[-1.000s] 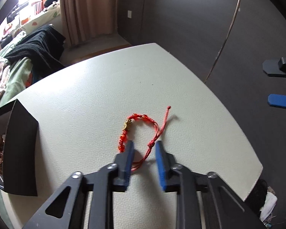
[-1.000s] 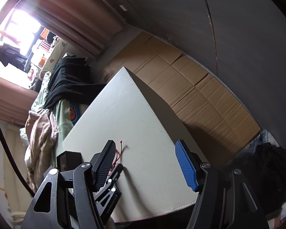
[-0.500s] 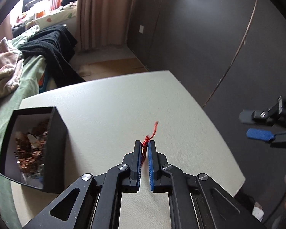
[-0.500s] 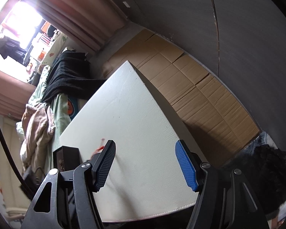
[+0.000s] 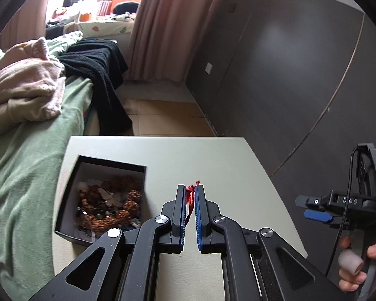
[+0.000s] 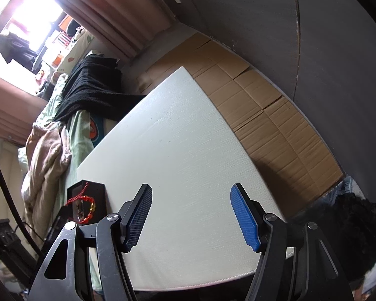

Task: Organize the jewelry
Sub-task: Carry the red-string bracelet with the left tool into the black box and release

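Here, a red cord bracelet (image 5: 191, 195) is pinched between the 2 ribbed pads of the left gripper (image 5: 191, 192), whose jaws have just been closing and are now clamped on the cord; from the left wrist view only a bunched knot and a short tail are seen above the fingertips. In the right wrist view the same bracelet (image 6: 84, 207) is seen hanging in a loose loop, its red beads and a small gold-coloured charm strung on thin braided cord, in front of the black box (image 6: 87, 190). The box (image 5: 105, 200) is a square, matte black cardboard shape with a pale lining, and it is filled with a tangled heap of brown, beaded and metallic jewelry (image 5: 110, 205). It is set near the left edge of the table (image 5: 213, 163), a flat rectangular top covered in cream, pebbled, leather-like material. The right gripper (image 6: 191, 222) is held with its jaws apart and nothing between them, 1 pad black and 1 blue, both finely cross-hatched, above the bare table (image 6: 183, 150). In the left wrist view it (image 5: 310, 208) is seen at the right, gripped by a hand (image 5: 356, 266). Flattened corrugated cardboard (image 6: 263, 115) is spread over the floor beside the table.
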{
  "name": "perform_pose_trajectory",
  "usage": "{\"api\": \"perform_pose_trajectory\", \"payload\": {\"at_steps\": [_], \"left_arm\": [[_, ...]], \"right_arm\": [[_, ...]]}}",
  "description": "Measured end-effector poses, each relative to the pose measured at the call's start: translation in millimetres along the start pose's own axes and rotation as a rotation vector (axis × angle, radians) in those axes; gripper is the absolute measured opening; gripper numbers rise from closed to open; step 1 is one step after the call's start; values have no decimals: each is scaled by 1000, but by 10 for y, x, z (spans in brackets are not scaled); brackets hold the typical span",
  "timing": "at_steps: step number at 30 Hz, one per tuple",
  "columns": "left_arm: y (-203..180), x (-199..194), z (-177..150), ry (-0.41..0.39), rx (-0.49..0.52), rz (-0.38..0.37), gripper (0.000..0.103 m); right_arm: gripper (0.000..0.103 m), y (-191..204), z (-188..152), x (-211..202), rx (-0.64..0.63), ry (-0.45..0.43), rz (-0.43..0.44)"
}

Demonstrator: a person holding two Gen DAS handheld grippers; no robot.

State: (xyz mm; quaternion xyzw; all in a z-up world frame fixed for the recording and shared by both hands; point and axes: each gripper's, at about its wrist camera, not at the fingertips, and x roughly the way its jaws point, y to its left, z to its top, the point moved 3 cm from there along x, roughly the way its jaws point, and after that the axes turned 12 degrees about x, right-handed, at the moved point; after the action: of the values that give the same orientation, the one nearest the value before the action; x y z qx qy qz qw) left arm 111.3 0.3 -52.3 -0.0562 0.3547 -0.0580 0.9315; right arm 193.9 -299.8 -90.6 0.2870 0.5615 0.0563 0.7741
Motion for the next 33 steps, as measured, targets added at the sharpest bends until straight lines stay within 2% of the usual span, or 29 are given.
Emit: {"api": "perform_pose_trajectory", "payload": {"at_steps": [11, 18, 21, 24, 26, 27, 28, 30, 33], "left_arm": [[543, -193, 8, -25, -84, 75, 6], [707, -190, -8, -14, -106, 93, 6], [730, -163, -18, -1, -130, 83, 6], [778, -80, -21, 29, -161, 33, 8], [792, -41, -28, 50, -180, 11, 16], [799, -39, -33, 52, -185, 15, 31], [803, -53, -36, 46, -187, 23, 52], [779, -109, -46, 17, -187, 29, 70], [737, -167, -32, 6, -164, 40, 72]], "right_arm": [[66, 117, -95, 51, -26, 12, -12], [66, 207, -145, 109, -41, 22, -11], [66, 298, -179, 120, -36, 33, 52], [65, 440, -234, 130, -57, 41, 107], [66, 522, -277, 139, -79, 39, 114], [66, 559, -297, 148, -93, 38, 113], [66, 585, -309, 164, -101, 39, 108], [66, 615, -336, 195, -111, 45, 98], [66, 608, -348, 204, -111, 46, 86]]}}
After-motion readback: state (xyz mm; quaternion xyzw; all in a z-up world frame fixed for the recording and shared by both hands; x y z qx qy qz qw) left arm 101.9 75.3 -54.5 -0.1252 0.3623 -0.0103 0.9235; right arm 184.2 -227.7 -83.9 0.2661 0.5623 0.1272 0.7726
